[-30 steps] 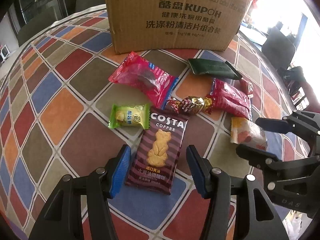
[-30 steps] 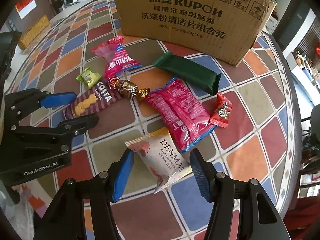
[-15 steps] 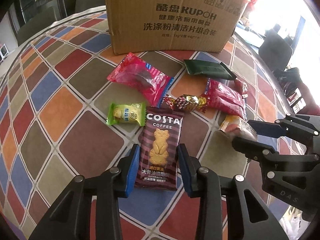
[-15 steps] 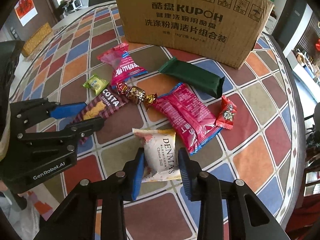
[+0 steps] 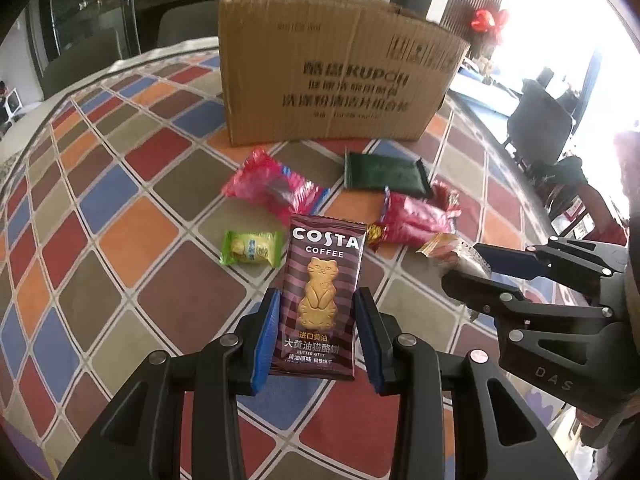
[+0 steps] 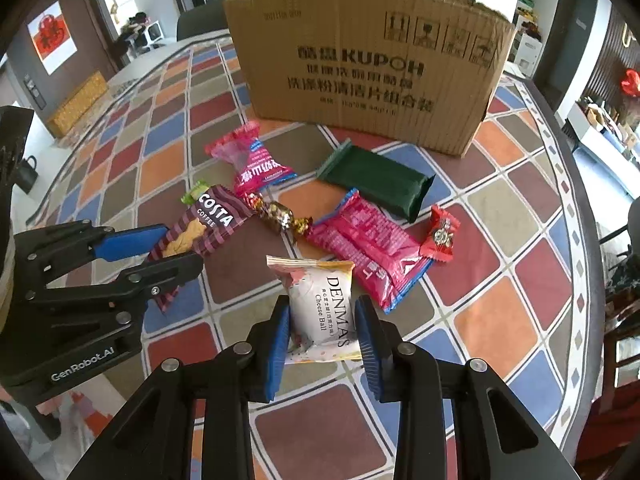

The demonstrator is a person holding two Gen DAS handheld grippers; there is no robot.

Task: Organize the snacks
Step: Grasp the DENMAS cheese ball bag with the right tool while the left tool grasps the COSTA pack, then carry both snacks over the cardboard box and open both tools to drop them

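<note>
Left gripper has just pinched shut on the Costa biscuit packet, right gripper the same on the Denmas cheese ball packet, both over the checkered tablecloth. Cardboard box stands behind; can't see inside it, and the other snacks, like the green bar, lie in front.

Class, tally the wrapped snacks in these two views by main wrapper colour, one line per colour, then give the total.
Pink or red: 3, namely the twist-end pack, the long pack and the small red candy
Dark green: 1, the bar
Light green: 1, the small candy
Brown: 1, the Costa biscuit
White: 1, the Denmas pack
Gold foil: 1, the twisted candy
Total: 8
</note>
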